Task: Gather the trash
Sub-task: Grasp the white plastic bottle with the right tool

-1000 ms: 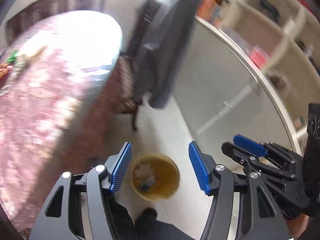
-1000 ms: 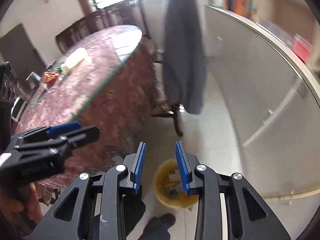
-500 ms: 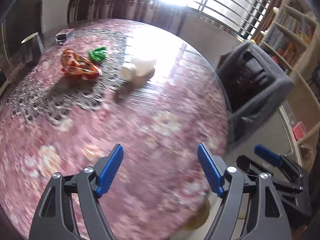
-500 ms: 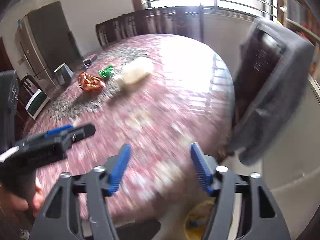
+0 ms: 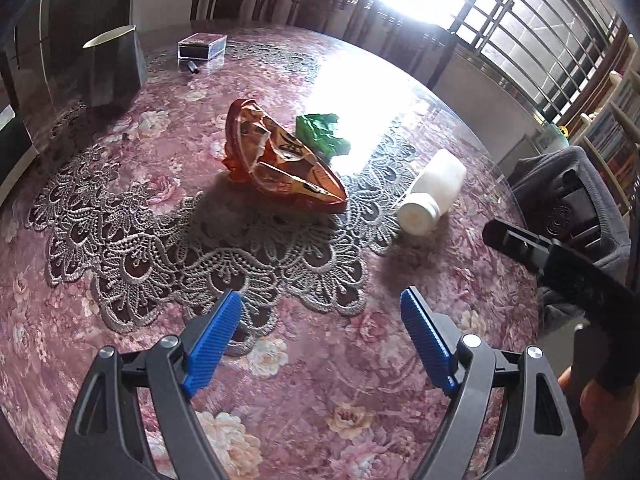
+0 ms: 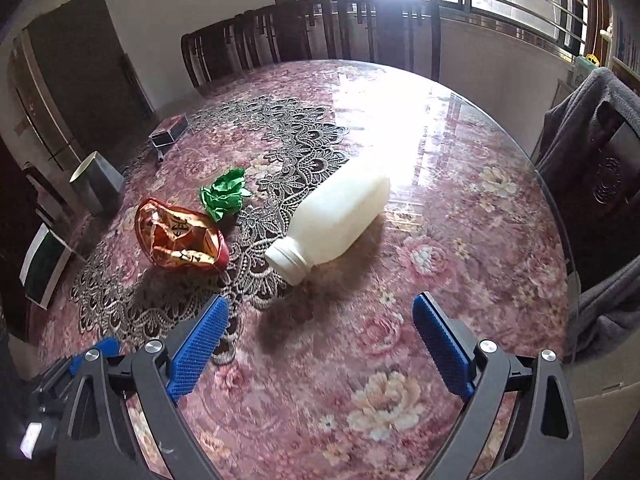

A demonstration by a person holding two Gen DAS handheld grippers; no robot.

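Blue ribbed pads point(image 5: 212, 340) of the left gripper point(image 5: 322, 336) stood wide apart with nothing between them, hung over bare floral tablecloth point(image 5: 328, 400) short of the trash. Same for the right gripper point(image 6: 320, 340): jaws opening at this moment, already spread wide, empty, only cloth beneath. Just beyond, on the edge of the lace doily point(image 5: 160, 248), lay a white plastic bottle point(image 6: 336, 220) on its side, neck and open mouth toward the right gripper, body angled away toward the window glare. Left of it, close but apart, sat the crumpled red-orange snack wrapper point(image 5: 280, 160), and just behind that, seemingly touching, a green paper wad point(image 5: 320, 134). Best taken, probably, by sending the right gripper to the bottle and closing across its body rather than the narrow neck, with the pads turned square to its long axis; smooth round plastic on a glossy top would likely roll or skid if pinched off-centre. Left gripper better suited to the wrapper: down over its raised ridge, closed gently, since foil crushes and slips. Care needed not to snag the doily. Farther off, a dark cup point(image 5: 114, 68), a small box point(image 5: 202, 46) and a pen point(image 5: 193, 67), probably not trash, left alone.
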